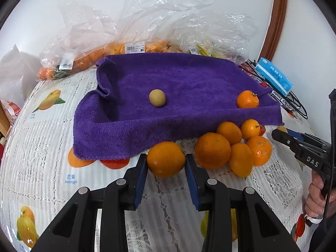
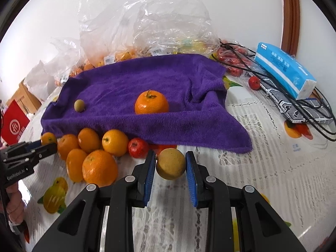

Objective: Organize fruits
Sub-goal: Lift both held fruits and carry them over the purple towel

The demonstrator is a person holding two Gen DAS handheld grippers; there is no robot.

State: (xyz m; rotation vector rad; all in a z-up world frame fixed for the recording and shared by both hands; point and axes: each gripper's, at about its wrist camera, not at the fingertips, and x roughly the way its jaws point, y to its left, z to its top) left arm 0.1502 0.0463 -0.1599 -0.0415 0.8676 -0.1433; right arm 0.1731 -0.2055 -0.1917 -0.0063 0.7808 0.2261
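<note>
A purple towel (image 1: 172, 96) lies on the table with a small yellow-brown fruit (image 1: 157, 98) and an orange (image 1: 247, 99) on it. My left gripper (image 1: 166, 161) is shut on an orange (image 1: 166, 159) at the towel's near edge. A pile of oranges (image 1: 231, 147) lies just to its right. In the right wrist view my right gripper (image 2: 170, 163) is shut on a yellow-brown round fruit (image 2: 171, 163) in front of the towel (image 2: 147, 96). The orange pile (image 2: 90, 153) and a small red fruit (image 2: 138, 147) lie to its left.
Clear plastic bags of fruit (image 1: 130, 42) stand behind the towel. A blue tissue pack (image 2: 283, 71), black cables (image 2: 294, 105) and small red fruits (image 2: 231, 61) lie at the right. A red box (image 2: 13, 124) is at the far left. The tablecloth (image 2: 262, 168) has fruit prints.
</note>
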